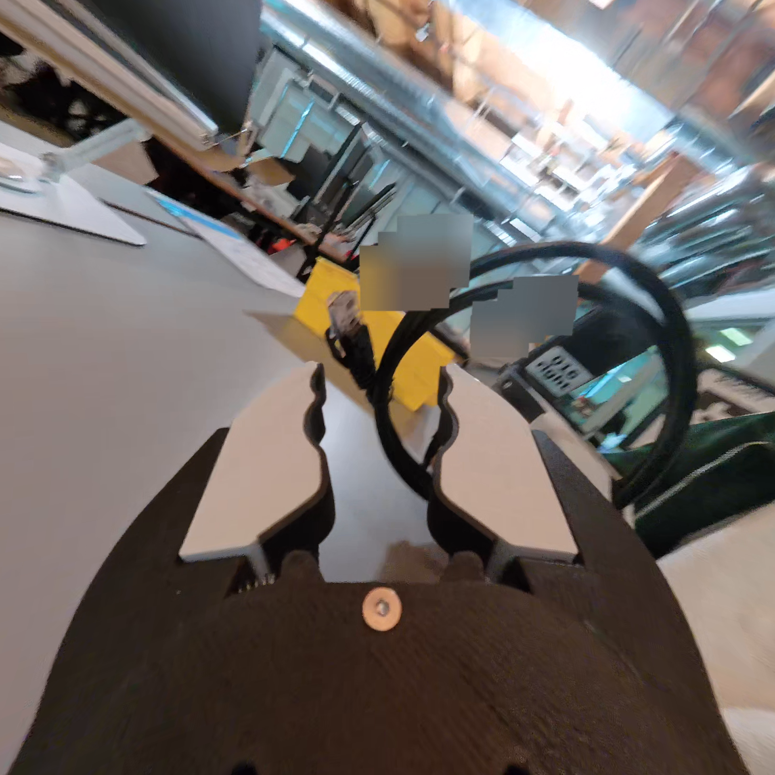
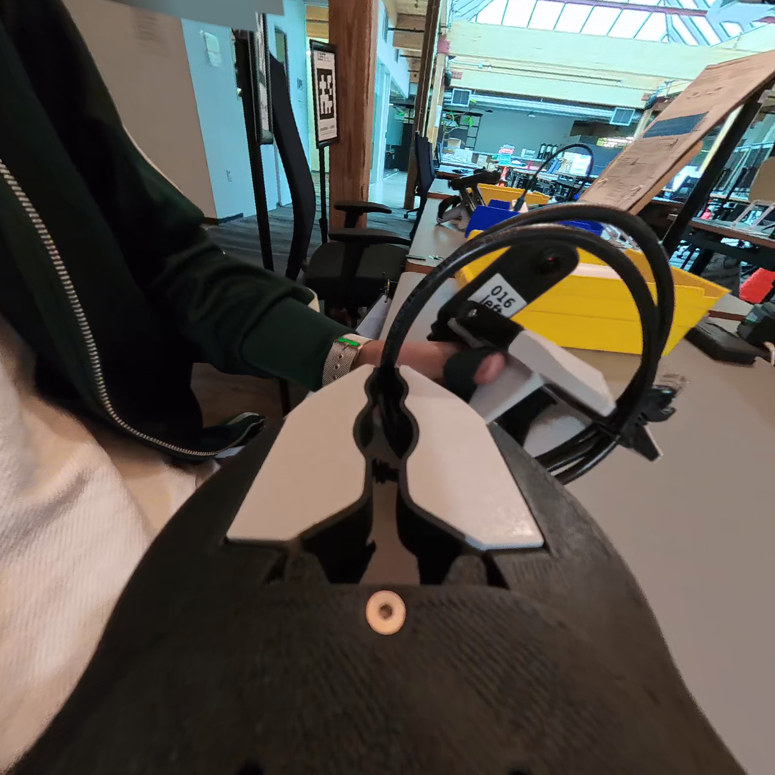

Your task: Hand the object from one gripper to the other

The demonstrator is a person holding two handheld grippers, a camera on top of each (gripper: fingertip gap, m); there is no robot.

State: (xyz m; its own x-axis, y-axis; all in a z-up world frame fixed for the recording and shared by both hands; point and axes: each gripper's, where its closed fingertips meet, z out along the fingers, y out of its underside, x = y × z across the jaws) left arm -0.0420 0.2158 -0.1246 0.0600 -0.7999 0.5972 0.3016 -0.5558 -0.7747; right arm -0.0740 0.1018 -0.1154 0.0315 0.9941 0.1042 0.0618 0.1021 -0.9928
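Note:
A coiled black cable (image 2: 654, 293) with a clear plug (image 1: 344, 312) is held up over the grey table (image 2: 692, 566). My right gripper (image 2: 386, 377) is shut on the near side of the coil. My left gripper (image 1: 381, 373) is open; one side of the coil (image 1: 394, 436) runs between its fingers, close against the right finger (image 1: 495, 461), and nothing pinches it. In the right wrist view the left gripper (image 2: 625, 423) reaches the far side of the coil, held by a gloved hand (image 2: 465, 369).
A yellow bin (image 2: 608, 310) stands on the table behind the coil, with a blue bin (image 2: 495, 214) farther back. The person's dark green sleeve (image 2: 251, 310) is on the left. An office chair (image 2: 356, 251) and a tilted brown board (image 2: 671, 134) stand beyond.

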